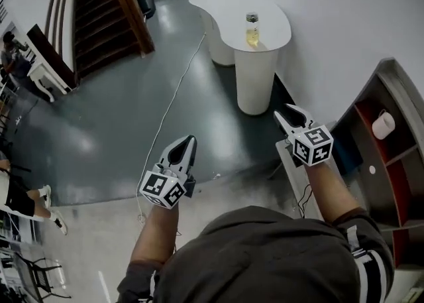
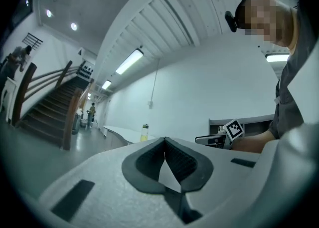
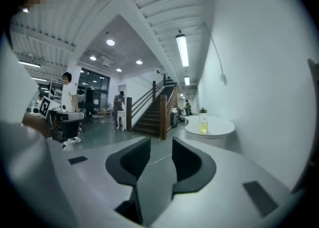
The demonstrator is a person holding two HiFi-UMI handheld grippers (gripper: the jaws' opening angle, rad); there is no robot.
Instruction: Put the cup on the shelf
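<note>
A white cup (image 1: pixel 383 124) rests in the upper compartment of the grey shelf (image 1: pixel 396 71) with red back panels, at the right edge of the head view. My right gripper (image 1: pixel 291 111) hangs in the air to the left of the shelf, well apart from the cup. Its jaws (image 3: pixel 161 142) stand a little apart with nothing between them. My left gripper (image 1: pixel 187 141) floats over the floor further left, its jaw tips (image 2: pixel 165 140) touching and empty. Neither gripper view shows the cup.
A white curved table (image 1: pixel 225 3) on round pedestals stands ahead with a yellow bottle (image 1: pixel 252 30) on it. A wooden staircase (image 1: pixel 99 16) rises at the back left. A thin cable (image 1: pixel 173 96) runs over the dark floor. People stand at the left edge.
</note>
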